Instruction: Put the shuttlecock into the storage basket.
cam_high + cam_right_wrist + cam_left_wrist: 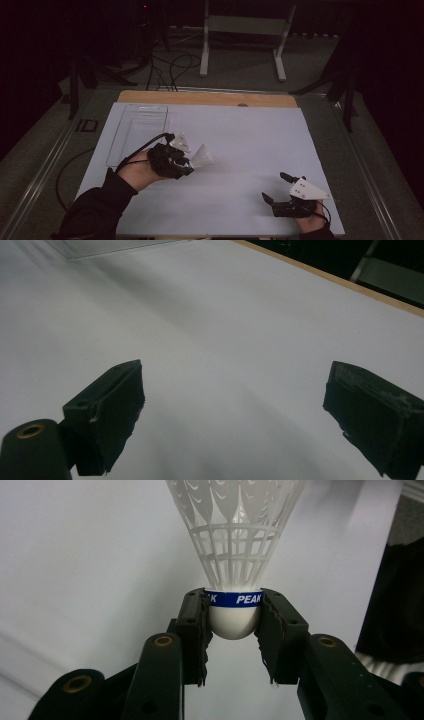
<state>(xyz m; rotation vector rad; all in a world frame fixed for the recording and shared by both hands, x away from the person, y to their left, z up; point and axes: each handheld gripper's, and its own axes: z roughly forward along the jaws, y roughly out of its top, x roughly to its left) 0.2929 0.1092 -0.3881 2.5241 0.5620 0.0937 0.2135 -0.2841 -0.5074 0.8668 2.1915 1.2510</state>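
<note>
A white plastic shuttlecock [234,555] with a blue band reading PEAK has its round cork clamped between the two black pads of my left gripper [234,622], skirt pointing away from the camera. In the high view the left gripper [186,161] hovers over the left middle of the white sheet, and the shuttlecock [202,156] sticks out to its right. My right gripper [276,187] rests near the front right of the sheet. Its jaws stand wide apart in the right gripper view [235,412], with bare white sheet between them.
A clear plastic tray [137,131] lies on the white sheet [250,145] at the back left, its corner seen as the tray [100,247] in the right gripper view. A wooden table edge [210,98] runs along the back. Cables and a white stand [245,35] are on the floor beyond.
</note>
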